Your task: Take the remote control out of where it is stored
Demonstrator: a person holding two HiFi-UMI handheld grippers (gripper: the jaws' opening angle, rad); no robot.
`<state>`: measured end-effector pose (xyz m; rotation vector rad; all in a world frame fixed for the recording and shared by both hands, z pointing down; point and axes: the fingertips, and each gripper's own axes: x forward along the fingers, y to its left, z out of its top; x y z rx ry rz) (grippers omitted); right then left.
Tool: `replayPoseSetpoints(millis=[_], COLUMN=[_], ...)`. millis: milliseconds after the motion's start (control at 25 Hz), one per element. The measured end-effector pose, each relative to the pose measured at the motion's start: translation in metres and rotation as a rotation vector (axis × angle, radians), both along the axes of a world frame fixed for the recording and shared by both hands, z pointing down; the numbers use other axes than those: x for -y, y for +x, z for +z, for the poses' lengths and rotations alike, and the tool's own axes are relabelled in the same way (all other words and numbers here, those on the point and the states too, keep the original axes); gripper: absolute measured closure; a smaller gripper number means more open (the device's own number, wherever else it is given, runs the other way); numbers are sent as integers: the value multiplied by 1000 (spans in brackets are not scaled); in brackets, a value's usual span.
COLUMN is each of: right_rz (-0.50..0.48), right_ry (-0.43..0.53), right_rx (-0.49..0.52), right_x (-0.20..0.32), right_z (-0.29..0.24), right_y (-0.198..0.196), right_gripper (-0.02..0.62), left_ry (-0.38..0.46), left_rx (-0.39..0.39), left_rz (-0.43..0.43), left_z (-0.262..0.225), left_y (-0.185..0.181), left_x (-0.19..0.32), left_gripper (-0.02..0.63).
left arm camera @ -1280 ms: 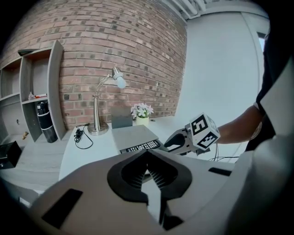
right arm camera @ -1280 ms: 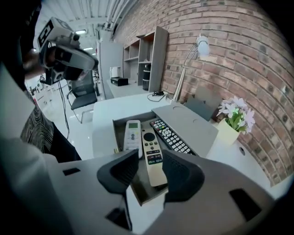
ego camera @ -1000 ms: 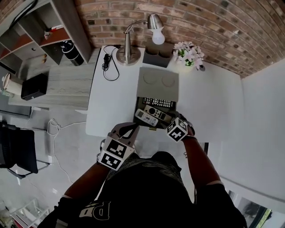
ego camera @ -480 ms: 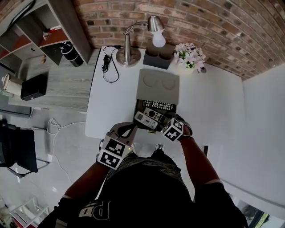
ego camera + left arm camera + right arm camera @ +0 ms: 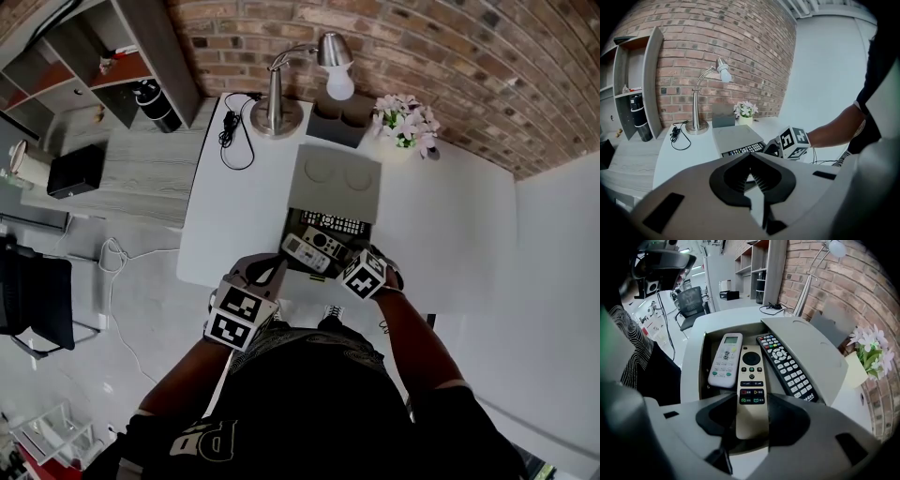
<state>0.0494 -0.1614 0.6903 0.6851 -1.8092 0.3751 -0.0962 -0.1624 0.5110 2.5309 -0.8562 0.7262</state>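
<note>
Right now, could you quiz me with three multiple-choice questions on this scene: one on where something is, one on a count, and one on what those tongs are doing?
1. The beige remote lies:
A. in the open drawer
B. on the shelf
C. beside the lamp

2. Remotes in the drawer:
A. two
B. three
C. five

3. Between the right tongs is:
A. nothing
B. the beige remote
C. a flower

Answers:
1 A: the right gripper view shows it lying inside the drawer.
2 B: a white remote, the beige remote and a black remote lie side by side.
3 B: its near end sits between the right tongs, whose jaws have just been closing.
</note>
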Motion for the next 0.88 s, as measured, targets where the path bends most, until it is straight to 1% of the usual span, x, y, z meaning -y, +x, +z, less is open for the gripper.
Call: replayPoseSetpoints(millis=[160,400,640,880], right_rz=[7,7,19,39], right_ry=[18,52,95,133], right_rx=[28,61,90,118], right_x=[-1,-1,-4,-9], right_z=[-9,-27,-49,-67], right_y=[0,-2,2,8], right_gripper=[391,393,396,397], left_ry=[7,12,18,26], left_rx=[3,4,2,-6], left_rz=[-22,-30,-21,11], left_z=[-1,-1,-2,-5], left_y=[2,8,19,38], left_x=[1,-1,-2,-4], left_gripper=[600,600,600,600])
